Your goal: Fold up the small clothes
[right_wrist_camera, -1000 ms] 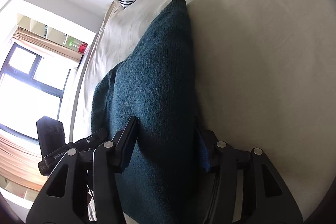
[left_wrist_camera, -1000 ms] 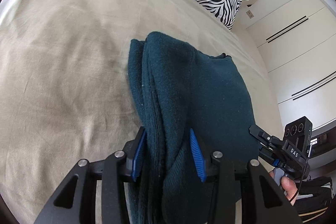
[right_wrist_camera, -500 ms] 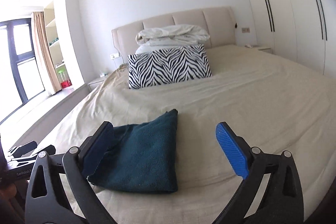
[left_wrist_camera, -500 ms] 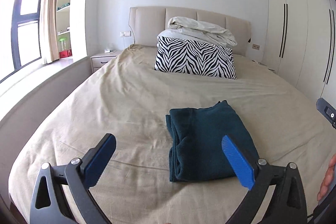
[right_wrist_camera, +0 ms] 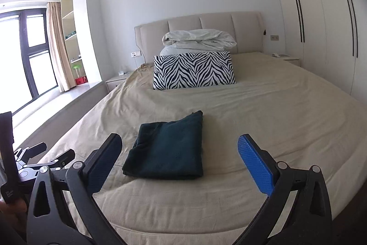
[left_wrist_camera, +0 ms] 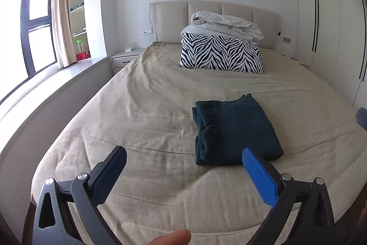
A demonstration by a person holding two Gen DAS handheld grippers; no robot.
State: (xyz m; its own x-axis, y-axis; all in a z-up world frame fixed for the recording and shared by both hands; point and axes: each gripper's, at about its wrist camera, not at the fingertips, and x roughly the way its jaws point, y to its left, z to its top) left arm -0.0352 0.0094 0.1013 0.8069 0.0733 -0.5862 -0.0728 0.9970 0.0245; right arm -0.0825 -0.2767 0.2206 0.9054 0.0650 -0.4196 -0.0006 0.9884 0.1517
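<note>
A dark teal garment (left_wrist_camera: 234, 130) lies folded in a flat rectangle on the beige bed sheet (left_wrist_camera: 149, 107), near the foot of the bed. My left gripper (left_wrist_camera: 183, 153) hovers in front of it and a little to its left, open wide, with nothing between its blue pads. My right gripper (right_wrist_camera: 179, 138) is held back from the same garment (right_wrist_camera: 167, 148), also open wide and empty. The garment touches neither gripper. In the right wrist view the left gripper's black body (right_wrist_camera: 34, 160) shows at the lower left.
A zebra-print pillow (left_wrist_camera: 221, 54) and a crumpled white duvet (left_wrist_camera: 227, 23) sit at the padded headboard. White wardrobes (right_wrist_camera: 321, 26) line the right wall. A window ledge (left_wrist_camera: 57, 79) and a nightstand (left_wrist_camera: 125, 59) run along the bed's left side. A person's fingertip (left_wrist_camera: 174, 238) shows at the bottom edge.
A second ago both grippers were shut on the teal garment's near edge. They have let go, opened wide, and drawn back and up. The garment now lies folded on the bed.
</note>
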